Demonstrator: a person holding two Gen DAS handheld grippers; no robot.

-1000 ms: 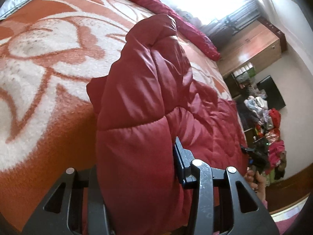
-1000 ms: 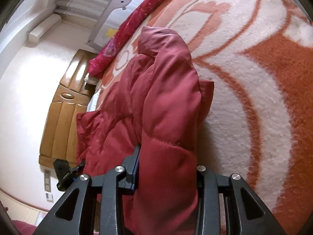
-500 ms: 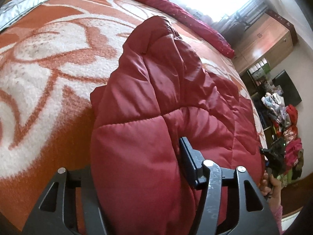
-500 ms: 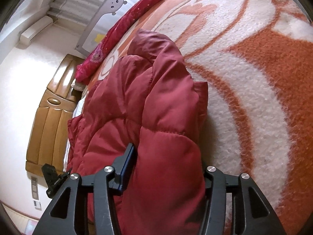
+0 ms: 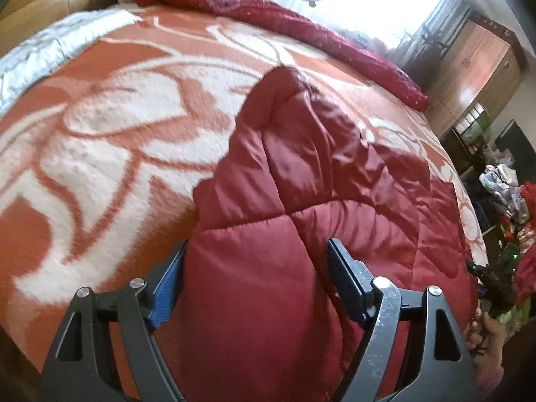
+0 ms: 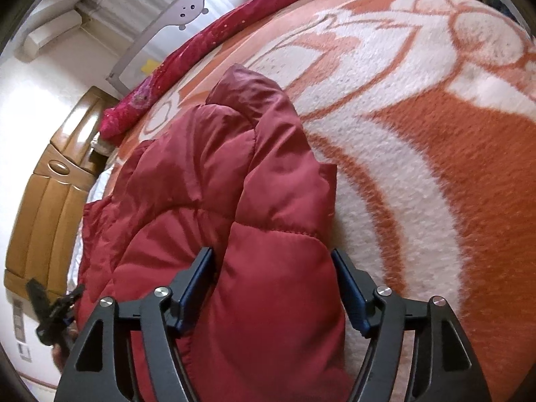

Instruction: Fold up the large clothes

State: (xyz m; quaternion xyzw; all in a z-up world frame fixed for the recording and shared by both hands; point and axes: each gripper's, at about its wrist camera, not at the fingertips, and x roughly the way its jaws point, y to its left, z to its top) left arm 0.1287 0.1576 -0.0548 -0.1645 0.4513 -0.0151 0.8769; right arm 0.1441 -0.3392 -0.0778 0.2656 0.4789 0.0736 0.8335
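Observation:
A dark red quilted puffer jacket [image 5: 301, 201] lies bunched on a bed covered by an orange and white patterned blanket [image 5: 100, 154]. My left gripper [image 5: 258, 274] has its jaws spread wide around a thick padded part of the jacket; the fabric fills the gap. In the right wrist view the jacket [image 6: 217, 184] also fills the gap of my right gripper [image 6: 274, 274], whose jaws stand wide apart on either side of a padded fold. Each gripper shows small at the other view's edge.
A long crimson bolster [image 5: 301, 23] lies along the far side of the bed. A wooden headboard [image 6: 43, 201] stands at the left of the right wrist view. A wooden cabinet [image 5: 475, 67] and a pile of clothes [image 5: 509, 194] stand beyond the bed.
Both grippers' jaws have spread from pinching the jacket to wide apart. The jacket has sunk lower onto the blanket. Both cameras have tilted up, showing more of the bed.

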